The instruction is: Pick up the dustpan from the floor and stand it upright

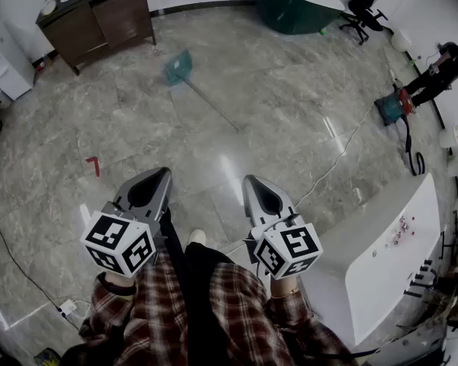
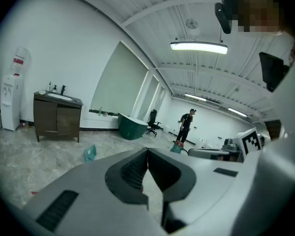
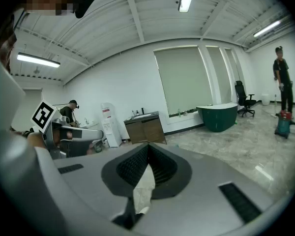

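The teal dustpan (image 1: 178, 67) lies flat on the marble floor (image 1: 290, 105), well ahead of the person and near a brown cabinet (image 1: 99, 14). Its long handle (image 1: 214, 109) runs back toward the grippers. The left gripper (image 1: 162, 172) and right gripper (image 1: 252, 180) hover side by side above the person's lap, both with jaws closed tip to tip on nothing.

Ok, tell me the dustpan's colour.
The dustpan is teal green, best seen in the head view.
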A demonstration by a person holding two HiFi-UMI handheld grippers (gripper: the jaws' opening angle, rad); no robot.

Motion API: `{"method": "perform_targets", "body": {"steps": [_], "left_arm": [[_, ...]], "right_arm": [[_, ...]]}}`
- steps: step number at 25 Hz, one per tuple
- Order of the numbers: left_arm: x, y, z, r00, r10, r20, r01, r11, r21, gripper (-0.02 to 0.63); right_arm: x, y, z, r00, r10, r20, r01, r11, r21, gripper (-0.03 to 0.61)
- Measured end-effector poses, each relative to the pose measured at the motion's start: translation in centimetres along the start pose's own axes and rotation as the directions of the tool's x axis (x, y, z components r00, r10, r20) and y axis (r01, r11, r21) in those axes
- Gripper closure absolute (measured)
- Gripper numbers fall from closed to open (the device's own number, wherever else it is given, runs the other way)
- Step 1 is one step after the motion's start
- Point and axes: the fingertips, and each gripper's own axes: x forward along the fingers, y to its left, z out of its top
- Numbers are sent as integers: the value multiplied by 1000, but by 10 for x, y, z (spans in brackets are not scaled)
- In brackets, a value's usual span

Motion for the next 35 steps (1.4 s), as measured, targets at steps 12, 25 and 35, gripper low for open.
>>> {"method": "perform_targets", "body": {"steps": [12, 25, 35], "left_arm": [[59, 123, 57, 999, -29, -44, 29, 999, 14, 601], [98, 245, 131, 994, -99, -51, 101, 995, 29, 603], [147, 273, 122, 989, -107, -105, 109, 994, 14, 601]], "right_arm": [[152, 11, 39, 1000, 8, -12, -7, 1000, 16, 568], [274, 33, 83, 996, -85, 6, 85, 995, 54, 568], [317, -7, 81, 993, -117, -4, 116, 989, 92, 568]]}}
